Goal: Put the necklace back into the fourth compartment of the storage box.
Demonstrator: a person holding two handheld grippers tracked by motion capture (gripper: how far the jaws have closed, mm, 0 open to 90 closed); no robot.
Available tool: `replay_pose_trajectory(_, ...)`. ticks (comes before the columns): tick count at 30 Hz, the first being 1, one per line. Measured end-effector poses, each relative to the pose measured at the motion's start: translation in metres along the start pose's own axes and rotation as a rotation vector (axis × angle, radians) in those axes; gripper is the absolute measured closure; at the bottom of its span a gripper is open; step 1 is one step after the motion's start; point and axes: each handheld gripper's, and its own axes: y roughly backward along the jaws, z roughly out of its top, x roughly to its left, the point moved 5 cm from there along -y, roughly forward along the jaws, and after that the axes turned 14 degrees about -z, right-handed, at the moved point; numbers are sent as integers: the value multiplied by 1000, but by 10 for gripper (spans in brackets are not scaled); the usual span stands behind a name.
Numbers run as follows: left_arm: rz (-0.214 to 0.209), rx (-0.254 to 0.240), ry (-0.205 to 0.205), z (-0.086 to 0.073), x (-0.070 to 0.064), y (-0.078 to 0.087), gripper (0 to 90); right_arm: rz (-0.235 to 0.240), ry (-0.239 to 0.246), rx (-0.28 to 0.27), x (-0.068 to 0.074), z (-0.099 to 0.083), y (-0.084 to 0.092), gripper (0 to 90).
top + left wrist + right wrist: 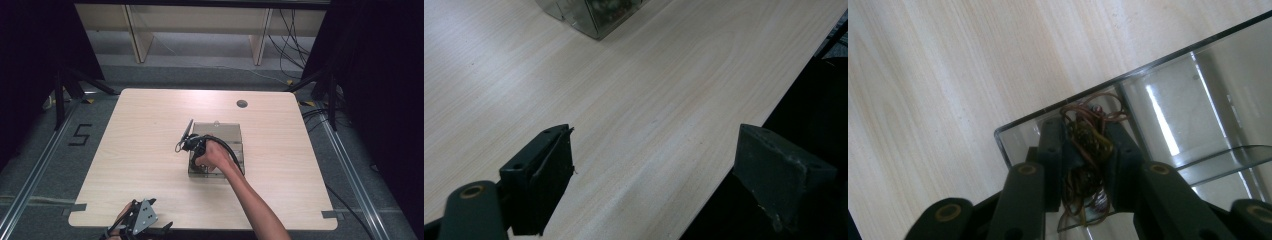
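Note:
A clear plastic box (pixel 227 132) with an inner divider stands in the middle of the wooden table (pixel 140 140). My right gripper (pixel 194 161) reaches down into its near left corner, held by a bare hand. In the right gripper view, the right gripper (pixel 1084 137) has its black jaws close together on a tangle of thin brown bands (pixel 1093 111) inside the box (pixel 1198 100). My left gripper (pixel 159 216) rests at the table's front left edge. In the left gripper view, the left gripper (pixel 656 137) stands wide open over bare wood with nothing between its jaws. A corner of the box (pixel 594 17) lies far ahead.
A round cable hole (pixel 242 103) sits near the table's back edge. A black cable (pixel 188 128) sticks up from the right gripper beside the box. Wooden frame legs (pixel 140 40) and loose cables (pixel 292 45) lie on the floor beyond the table.

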Motion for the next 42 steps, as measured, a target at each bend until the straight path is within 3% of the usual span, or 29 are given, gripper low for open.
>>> replay_pose_trajectory(3, -7, 29, -28, 0, 2, 2, 156, 5, -13, 10, 1, -1, -2, 703)
replay_pose_trajectory(4, -2, 1, -1, 0, 0, 0, 155, -1, -24, 6, -1, -1, -2, 676)
replay_pose_trajectory(8, 0, -2, 3, 0, 0, -1, 156, 0, -47, -24, -5, -1, 5, 631)
replay_pose_trajectory(9, 3, 1, -16, 0, 1, 0, 155, -1, -47, -27, -6, -2, 7, 619)
replay_pose_trajectory(11, 1, -2, 5, 0, 0, -1, 156, -6, -59, -36, -9, -3, 10, 593)
replay_pose_trajectory(14, 2, -1, -2, 0, 0, 0, 155, -9, -64, -54, -11, -3, 14, 573)
replay_pose_trajectory(15, -2, -3, 9, 0, 0, -1, 155, -3, -92, -56, -11, -4, 18, 561)
replay_pose_trajectory(19, -9, 8, -14, 0, 1, 0, 156, -21, -107, -84, -15, -7, 29, 532)
replay_pose_trajectory(20, -9, 31, -22, -1, 1, 1, 155, -21, -124, -87, -16, -9, 32, 523)
replay_pose_trajectory(23, 9, 6, -13, 0, 1, -1, 156, -25, -105, -114, -20, -11, 34, 512)
replay_pose_trajectory(24, -14, 27, -17, -2, 1, 0, 156, -18, -113, -117, -20, -13, 38, 505)
replay_pose_trajectory(27, -12, 25, -12, -1, 1, 0, 155, -7, -114, -137, -20, -16, 44, 490)
replay_pose_trajectory(29, -22, 26, -12, -2, 1, 0, 155, -29, -97, -145, -24, -20, 46, 479)
replay_pose_trajectory(30, -16, 20, -6, -2, 1, 0, 155, -22, -122, -143, -22, -21, 48, 476)
replay_pose_trajectory(34, -3, 0, 8, -1, 1, -1, 155, -27, -126, -145, -21, -26, 53, 476)
replay_pose_trajectory(35, -12, 5, 8, -1, 0, -1, 155, -35, -97, -166, -23, -28, 54, 476)
replay_pose_trajectory(37, -18, 17, -4, -1, 0, 0, 156, -22, -110, -169, -21, -31, 58, 476)
replay_pose_trajectory(38, -17, 20, -13, -1, 1, 0, 155, -28, -91, -182, -22, -35, 59, 474)
replay_pose_trajectory(42, -14, 26, -7, -2, 1, 0, 155, -15, -104, -191, -21, -39, 62, 457)
